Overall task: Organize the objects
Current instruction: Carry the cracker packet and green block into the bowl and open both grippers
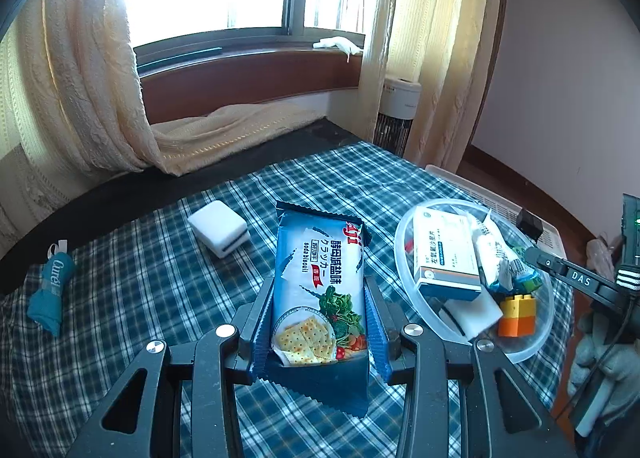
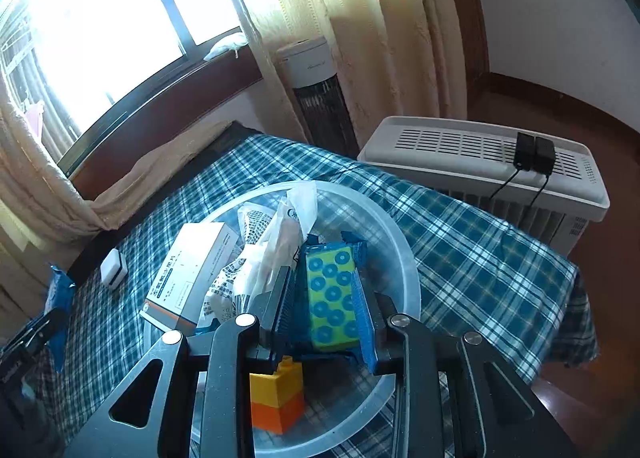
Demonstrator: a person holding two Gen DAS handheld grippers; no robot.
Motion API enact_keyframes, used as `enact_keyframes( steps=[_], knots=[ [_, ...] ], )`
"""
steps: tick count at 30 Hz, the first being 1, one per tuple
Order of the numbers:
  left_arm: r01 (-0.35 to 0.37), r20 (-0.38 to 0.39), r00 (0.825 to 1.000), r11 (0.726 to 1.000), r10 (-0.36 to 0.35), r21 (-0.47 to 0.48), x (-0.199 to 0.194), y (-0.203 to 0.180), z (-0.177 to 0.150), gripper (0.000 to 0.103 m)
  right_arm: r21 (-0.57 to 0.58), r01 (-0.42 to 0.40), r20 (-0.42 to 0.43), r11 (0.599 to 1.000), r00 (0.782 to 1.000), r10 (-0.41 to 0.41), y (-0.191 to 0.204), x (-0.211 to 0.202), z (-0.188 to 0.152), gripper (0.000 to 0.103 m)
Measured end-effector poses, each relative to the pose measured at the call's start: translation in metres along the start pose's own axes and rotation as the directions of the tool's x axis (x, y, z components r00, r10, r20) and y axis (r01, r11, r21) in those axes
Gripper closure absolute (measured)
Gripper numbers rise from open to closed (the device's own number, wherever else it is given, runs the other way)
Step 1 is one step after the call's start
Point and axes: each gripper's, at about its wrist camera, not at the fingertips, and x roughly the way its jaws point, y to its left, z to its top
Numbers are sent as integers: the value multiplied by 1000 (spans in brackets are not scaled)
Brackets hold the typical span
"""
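My left gripper (image 1: 318, 300) is shut on a blue soda-cracker packet (image 1: 320, 282) and holds it above the plaid cloth, left of a clear plastic bowl (image 1: 404, 270). The bowl holds a white medicine box (image 1: 444, 254), a white wrapper, a white block and a yellow-and-orange toy brick (image 1: 518, 314). My right gripper (image 2: 326, 290) is shut on a green snack packet with blue rings (image 2: 332, 294) over the bowl (image 2: 400, 250), above the toy brick (image 2: 278, 394) and beside the medicine box (image 2: 192, 270).
A white cube-shaped box (image 1: 218, 227) and a rolled teal Curel pouch (image 1: 50, 292) lie on the plaid cloth at the left. A white air purifier (image 2: 480, 170) with two black adapters stands beyond the table's right edge. Curtains and a window sill are behind.
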Motion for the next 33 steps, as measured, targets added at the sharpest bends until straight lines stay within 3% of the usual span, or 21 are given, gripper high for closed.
enact_keyframes(
  steps=[10, 21, 33],
  knots=[
    [17, -4, 1000, 999, -17, 47, 0, -38, 5, 59, 2, -53, 22, 999, 998, 53, -10, -17, -3, 72],
    [57, -34, 998, 992, -53, 116, 16, -93, 13, 59, -24, -48, 87, 999, 995, 50, -30, -40, -2, 72],
    [137, -84, 989, 974, -123, 182, 39, -159, 21, 59, 9, -32, 94, 999, 995, 31, -71, -44, -1, 72]
  ],
)
